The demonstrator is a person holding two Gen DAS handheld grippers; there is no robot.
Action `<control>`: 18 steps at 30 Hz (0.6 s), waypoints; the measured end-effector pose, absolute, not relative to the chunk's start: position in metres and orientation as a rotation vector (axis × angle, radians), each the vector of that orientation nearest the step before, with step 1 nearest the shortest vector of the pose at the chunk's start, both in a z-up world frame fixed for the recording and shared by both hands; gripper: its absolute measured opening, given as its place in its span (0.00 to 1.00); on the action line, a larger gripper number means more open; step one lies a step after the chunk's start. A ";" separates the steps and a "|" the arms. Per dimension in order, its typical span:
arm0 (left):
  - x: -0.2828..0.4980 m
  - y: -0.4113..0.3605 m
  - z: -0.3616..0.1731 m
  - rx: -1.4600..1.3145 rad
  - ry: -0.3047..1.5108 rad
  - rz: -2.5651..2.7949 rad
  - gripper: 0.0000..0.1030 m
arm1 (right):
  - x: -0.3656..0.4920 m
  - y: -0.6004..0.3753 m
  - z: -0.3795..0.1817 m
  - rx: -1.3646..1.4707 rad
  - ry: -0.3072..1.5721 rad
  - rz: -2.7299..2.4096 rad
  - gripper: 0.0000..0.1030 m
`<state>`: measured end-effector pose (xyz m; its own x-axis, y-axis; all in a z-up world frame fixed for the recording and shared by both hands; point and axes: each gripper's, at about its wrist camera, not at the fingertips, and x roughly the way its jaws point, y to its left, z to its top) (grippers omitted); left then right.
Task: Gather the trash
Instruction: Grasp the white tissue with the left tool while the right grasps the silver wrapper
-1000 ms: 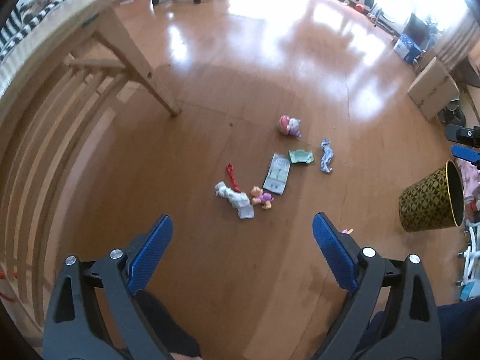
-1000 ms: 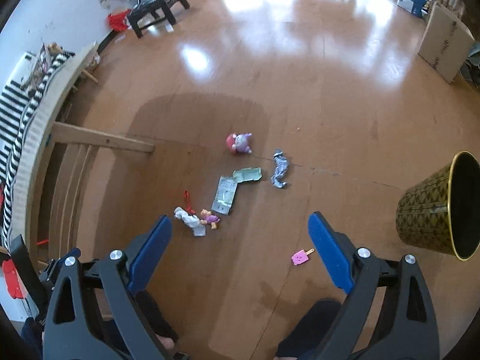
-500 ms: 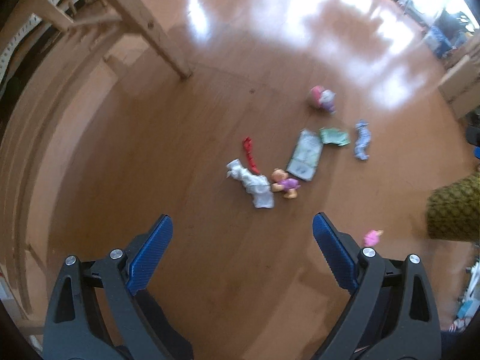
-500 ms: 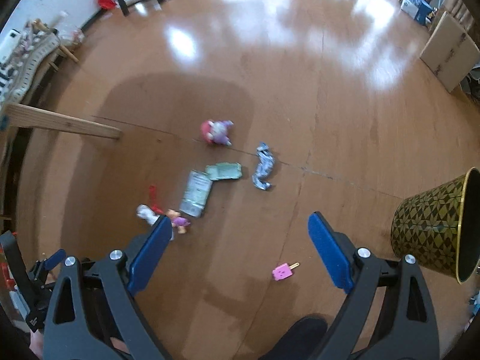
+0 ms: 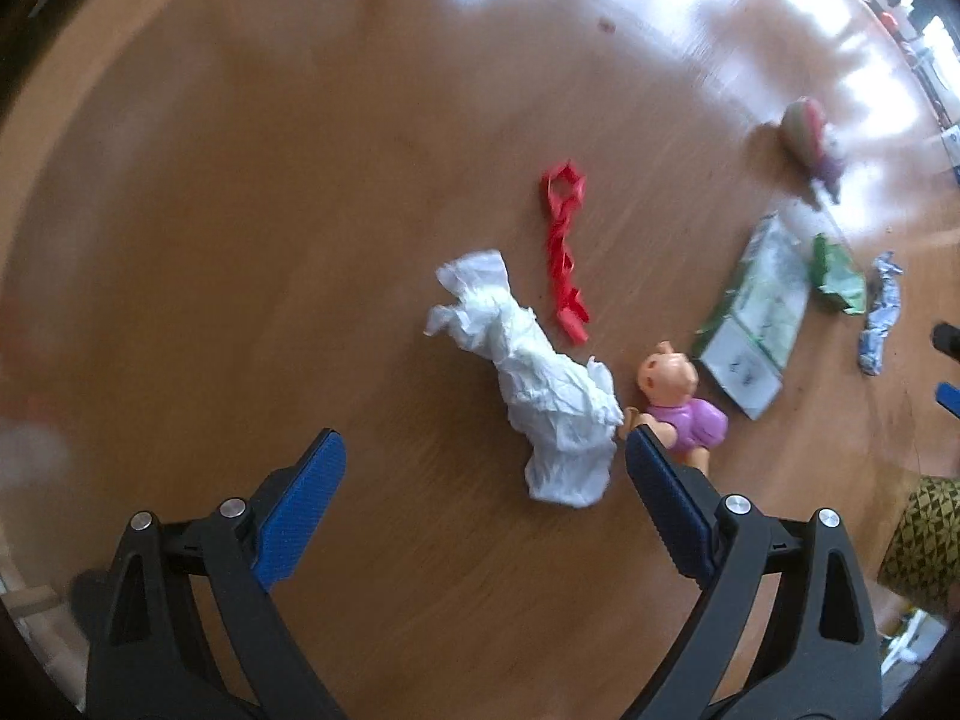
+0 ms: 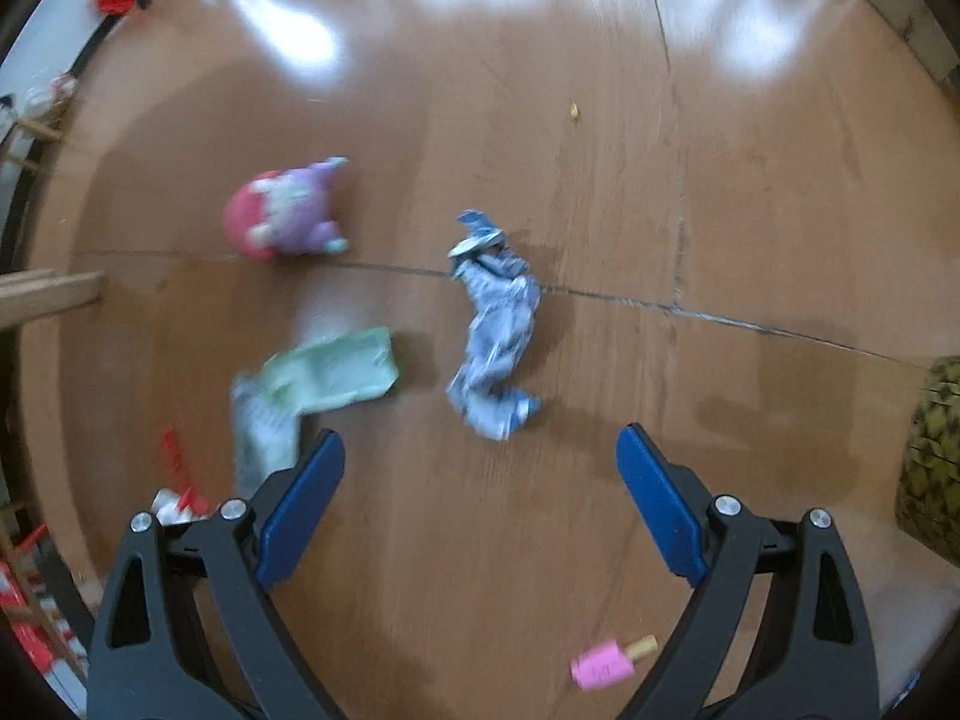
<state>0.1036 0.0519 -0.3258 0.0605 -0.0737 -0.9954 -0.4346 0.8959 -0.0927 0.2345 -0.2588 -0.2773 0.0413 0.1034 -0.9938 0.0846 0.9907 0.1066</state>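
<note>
Left hand-held gripper (image 5: 480, 468): we see its blue pads spread wide with nothing between them; it hangs over the floor (image 5: 252, 228) just short of the white tissue.
Right hand-held gripper (image 6: 477, 468): we see it equally wide apart and empty, lined up on the blue wrapper.
White tissue (image 5: 540, 384): it lies crumpled on the floor, its near end just beside the left gripper's right pad. We judge it very light and soft; it should crush flat, so we would pinch the thick bunched middle, not a loose corner that may tear.
Blue wrapper (image 6: 495, 324): it lies twisted on the floor ahead of the right gripper. We judge it light, crinkly and perhaps slippery; the fat lower knot looks like the best hold.
Red strip (image 5: 564, 255): a thin, limp, kinked piece just beyond the tissue; we would take it across its width.
Flat packet (image 5: 753, 324): it lies flush with the floor, so we expect it to be hard to get under; an edge is the place to take it.
Green wrapper (image 6: 333, 375): crumpled, touching the packet.
Bin (image 6: 933, 456): patterned, at the right edge, well apart from the litter.
Count: we count one tissue, one blue wrapper, one red strip, one packet, one green wrapper, one bin; also one doll (image 5: 678, 399), one plush toy (image 6: 285, 216) and one pink popsicle toy (image 6: 603, 669).
</note>
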 end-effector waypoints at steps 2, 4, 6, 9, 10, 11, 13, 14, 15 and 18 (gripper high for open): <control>0.102 0.051 -0.342 -0.432 1.519 0.281 0.89 | 0.247 -0.259 -0.302 0.140 1.552 -0.008 0.85; 0.100 0.053 -0.350 -0.429 1.517 0.285 0.90 | 0.255 -0.258 -0.321 0.111 1.567 -0.023 0.74; 0.100 0.051 -0.350 -0.372 1.476 0.288 0.90 | 0.258 -0.258 -0.333 0.109 1.583 -0.032 0.59; 0.100 0.048 -0.344 -0.331 1.450 0.264 0.71 | 0.258 -0.254 -0.330 0.056 1.561 -0.025 0.23; 0.099 0.046 -0.339 -0.309 1.437 0.256 0.44 | 0.257 -0.253 -0.328 0.055 1.569 -0.009 0.23; 0.098 0.045 -0.336 -0.309 1.440 0.231 0.30 | 0.254 -0.254 -0.322 0.067 1.573 0.004 0.23; 0.098 0.043 -0.328 -0.308 1.465 0.230 0.18 | 0.248 -0.256 -0.302 0.069 1.557 0.014 0.22; 0.096 0.044 -0.322 -0.312 1.468 0.237 0.17 | 0.244 -0.256 -0.289 0.072 1.550 0.024 0.22; 0.094 0.045 -0.311 -0.322 1.467 0.240 0.17 | 0.239 -0.257 -0.276 0.074 1.545 0.032 0.22; 0.089 0.043 -0.274 -0.299 1.458 0.240 0.17 | 0.218 -0.258 -0.222 0.065 1.515 0.064 0.22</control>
<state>0.0892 0.0430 -0.2742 0.0999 -0.0206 -0.9948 -0.3386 0.9394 -0.0535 0.2178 -0.2577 -0.2220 0.0551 0.0826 -0.9951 -0.0021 0.9966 0.0826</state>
